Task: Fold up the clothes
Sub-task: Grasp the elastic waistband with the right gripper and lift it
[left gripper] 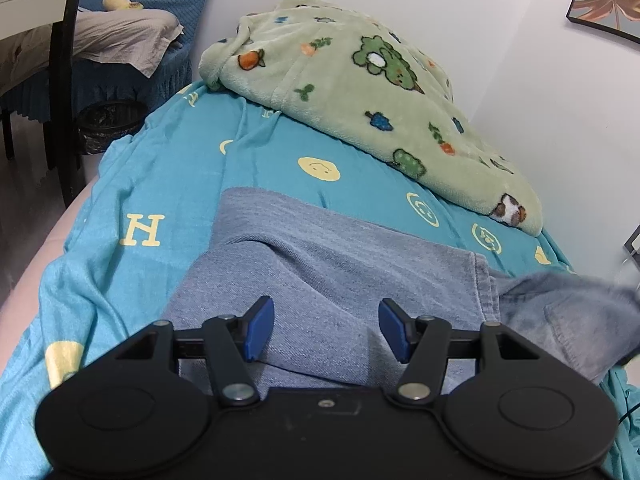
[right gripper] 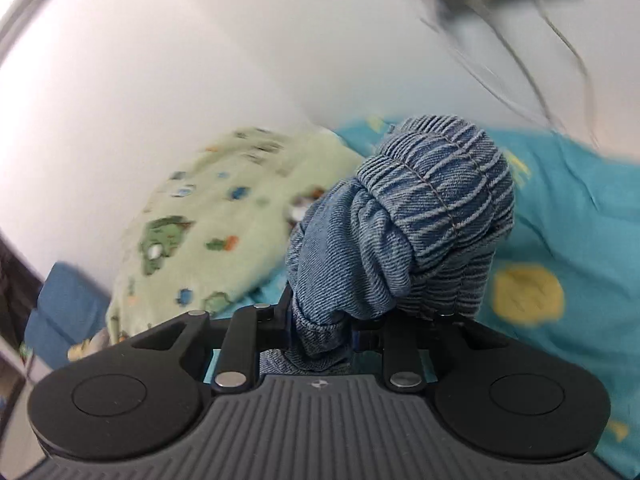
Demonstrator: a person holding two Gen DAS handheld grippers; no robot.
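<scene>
A blue denim garment (left gripper: 340, 268) lies on the teal bedsheet (left gripper: 160, 168). My left gripper (left gripper: 326, 330) is open and empty just above it, blue pads apart over the cloth. At the right of the left wrist view a part of the denim (left gripper: 568, 312) is lifted and blurred. My right gripper (right gripper: 320, 332) is shut on the denim's elastic waistband (right gripper: 420, 216), which bunches up in front of the camera and hides the fingertips.
A green fleece blanket (left gripper: 352, 92) with cartoon prints lies at the far end of the bed, against the white wall (left gripper: 500, 40); it shows in the right wrist view too (right gripper: 192, 232). A dark chair (left gripper: 64, 80) and blue-covered furniture stand to the left.
</scene>
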